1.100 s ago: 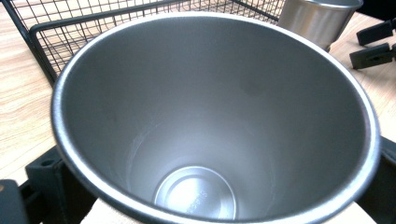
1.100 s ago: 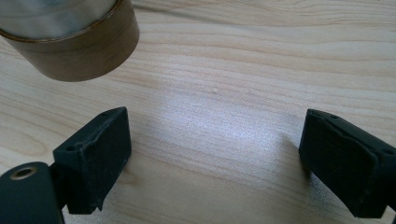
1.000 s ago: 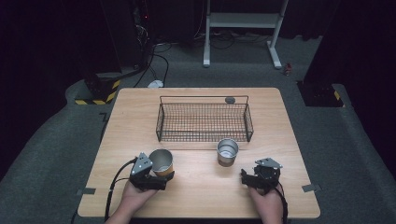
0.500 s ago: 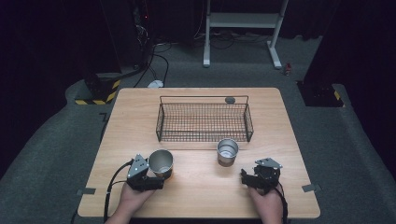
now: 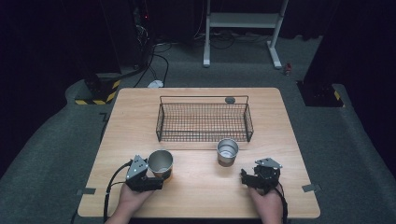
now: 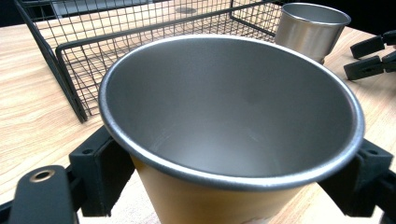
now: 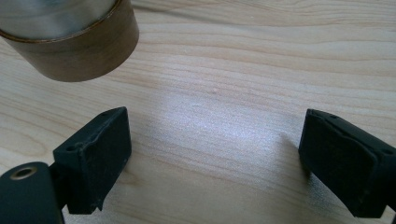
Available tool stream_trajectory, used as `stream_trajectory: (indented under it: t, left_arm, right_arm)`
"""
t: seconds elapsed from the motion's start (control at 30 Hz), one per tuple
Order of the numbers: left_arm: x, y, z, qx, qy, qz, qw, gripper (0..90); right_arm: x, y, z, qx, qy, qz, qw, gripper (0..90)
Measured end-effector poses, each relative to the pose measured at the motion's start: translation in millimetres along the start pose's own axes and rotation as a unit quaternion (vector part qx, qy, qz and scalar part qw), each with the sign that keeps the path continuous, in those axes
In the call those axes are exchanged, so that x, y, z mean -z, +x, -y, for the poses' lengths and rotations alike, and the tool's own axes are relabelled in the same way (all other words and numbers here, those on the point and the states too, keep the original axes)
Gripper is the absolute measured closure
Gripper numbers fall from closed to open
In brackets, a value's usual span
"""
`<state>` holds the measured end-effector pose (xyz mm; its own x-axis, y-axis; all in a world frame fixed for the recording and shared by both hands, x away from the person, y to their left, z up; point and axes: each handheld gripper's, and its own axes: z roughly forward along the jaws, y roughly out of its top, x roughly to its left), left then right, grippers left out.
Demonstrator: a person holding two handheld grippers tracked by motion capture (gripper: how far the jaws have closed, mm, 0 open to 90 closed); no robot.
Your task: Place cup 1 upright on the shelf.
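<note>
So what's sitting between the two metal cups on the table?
Nothing: in the high view, only bare table lies between the cup that the left gripper clamps and the other cup.

cup (image 6: 233,116) base cut off, 2nd cup (image 7: 65,37) top cropped

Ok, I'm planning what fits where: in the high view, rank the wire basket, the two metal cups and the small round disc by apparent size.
1. wire basket, by far the largest
2. left cup and right cup: alike, left sits nearer the camera, so unranked
3. small round disc, smallest
</note>
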<state>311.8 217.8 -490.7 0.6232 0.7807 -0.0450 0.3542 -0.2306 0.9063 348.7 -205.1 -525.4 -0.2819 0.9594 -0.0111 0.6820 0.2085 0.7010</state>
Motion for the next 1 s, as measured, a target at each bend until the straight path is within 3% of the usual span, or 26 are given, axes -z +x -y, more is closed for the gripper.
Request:
stream_trajectory:
  t: [1.0]
  left_arm:
    - [6.8,1.6,-9.6,0.013,-0.018,-0.002,0.9998,14.8]
  right_arm:
    - [0.0,-0.3,0.1,0.001,0.0,0.0,1.0,9.2]
